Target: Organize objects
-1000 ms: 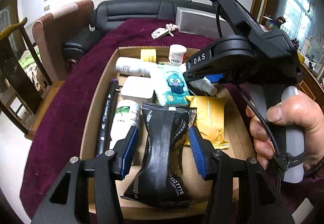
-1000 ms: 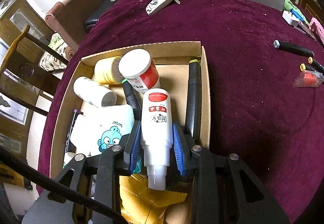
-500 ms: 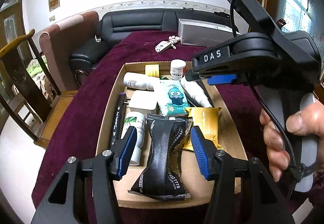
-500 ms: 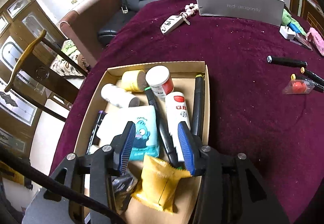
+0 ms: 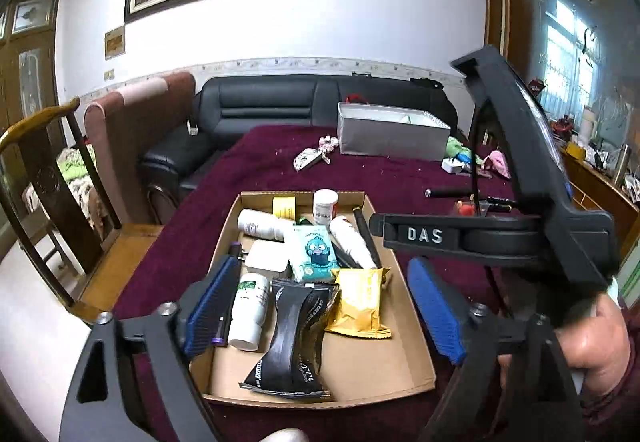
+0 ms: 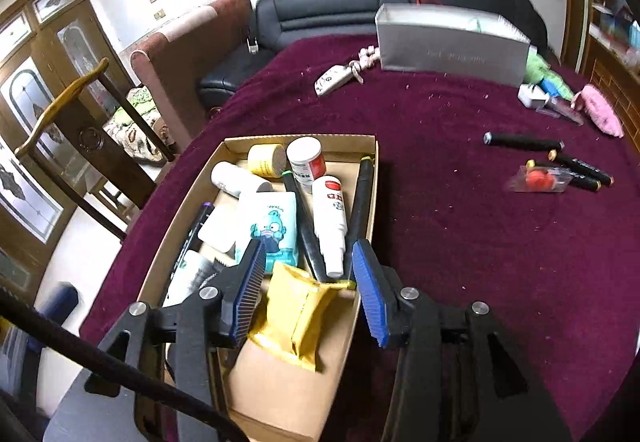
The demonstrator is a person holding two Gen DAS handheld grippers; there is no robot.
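Note:
A cardboard box (image 5: 416, 326) on the maroon table holds bottles, pens and packets. My left gripper (image 5: 320, 306) hangs above its near end, jaws opening wide and touching nothing. Below them lies a black snack packet (image 5: 292, 342), pinched at the waist, beside a yellow packet (image 5: 362, 302) and a white bottle (image 5: 250, 306). My right gripper (image 6: 310, 286) hovers over the box (image 6: 300, 141), jaws opening with nothing between the pads. The white spray bottle (image 6: 330, 218) lies in the box ahead of it, the yellow packet (image 6: 296, 318) beneath.
Loose on the cloth to the right lie a black pen (image 6: 520, 141), markers (image 6: 580, 170) and a clear packet with a red thing (image 6: 538, 180). Farther back are a key fob (image 6: 334, 78), a grey box (image 6: 452, 42) and a white charger (image 6: 532, 96). Chairs and a sofa stand beyond.
The right gripper let go of the white spray bottle, which now lies in the box, and rose back. The left jaws spread wide from around the black packet and lifted away.

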